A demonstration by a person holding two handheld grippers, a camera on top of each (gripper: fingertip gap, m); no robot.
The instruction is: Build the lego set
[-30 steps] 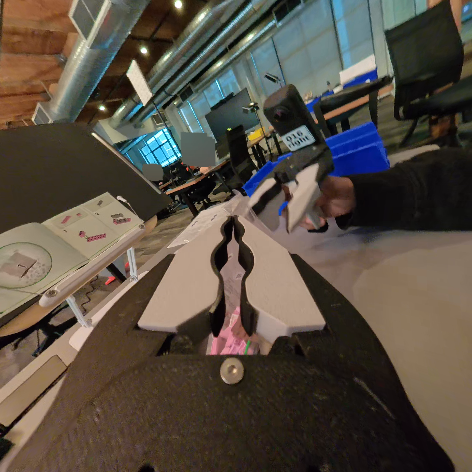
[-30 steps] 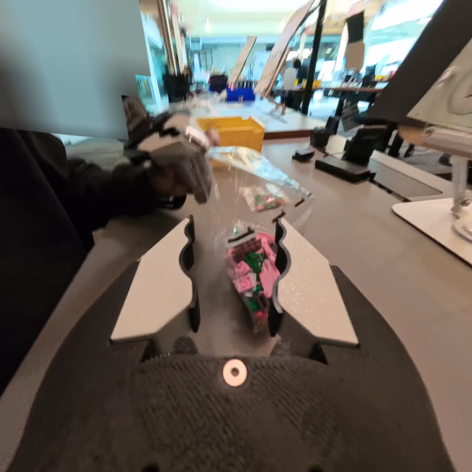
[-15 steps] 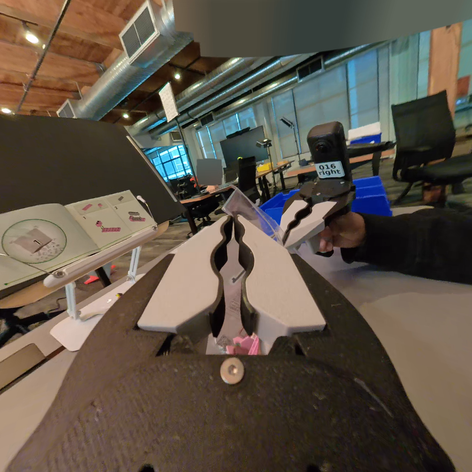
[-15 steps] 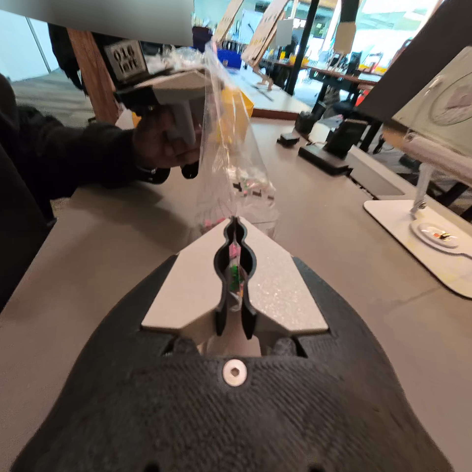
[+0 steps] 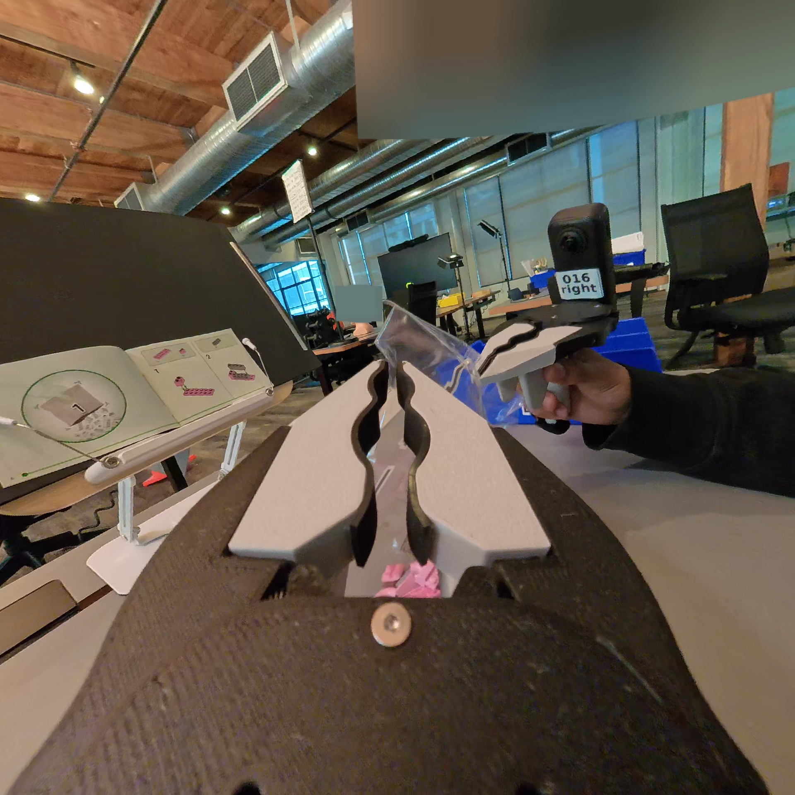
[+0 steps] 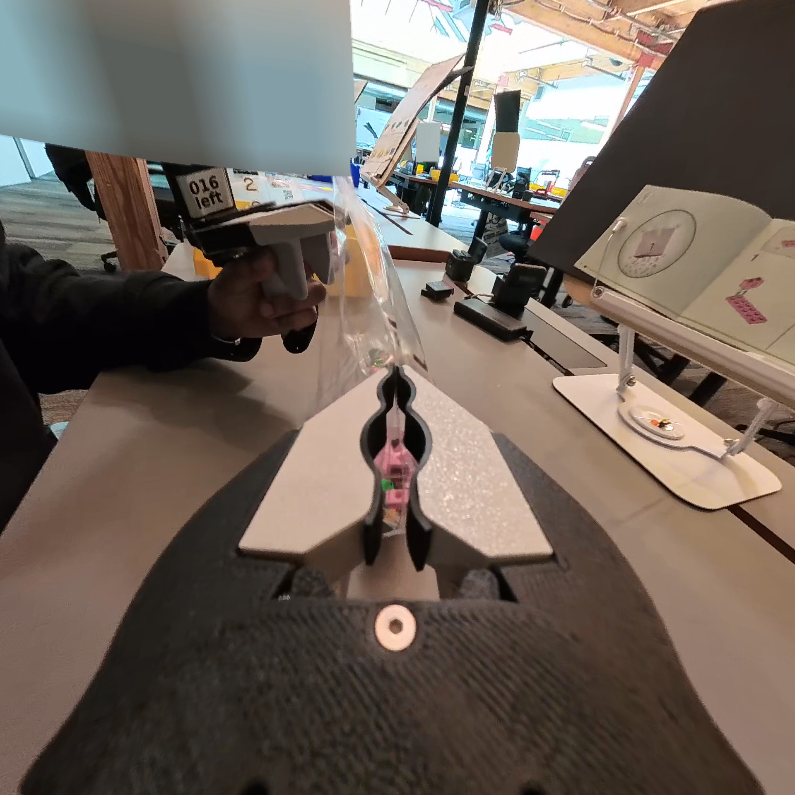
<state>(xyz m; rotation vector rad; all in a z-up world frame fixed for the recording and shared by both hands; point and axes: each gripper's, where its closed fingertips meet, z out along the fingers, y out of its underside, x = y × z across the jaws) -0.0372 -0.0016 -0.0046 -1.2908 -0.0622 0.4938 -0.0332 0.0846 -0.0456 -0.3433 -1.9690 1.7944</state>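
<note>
At mid-frame above the tabletop (image 6: 494, 378), both tools pinch one clear bag (image 6: 378, 301): the left tool (image 5: 392, 374) is closed on its upper edge, the right tool (image 6: 395, 378) clamped on its lower part, pink bricks (image 6: 393, 464) showing between its fingers.

Your left wrist view is evenly lit: small ceiling spotlights (image 5: 83, 84) glow overhead and daylight comes through the far windows (image 5: 555, 223). Your right wrist view looks toward blown-out glare at the bright back of the hall (image 6: 555, 107). The desk (image 6: 180, 434) carries only soft shadows. Both pictures bend strongly at the edges, as wide-angle lenses do. Each tool's near black body is slightly soft, and the clear bag (image 6: 378, 301) shows glints and faint motion blur.
</note>
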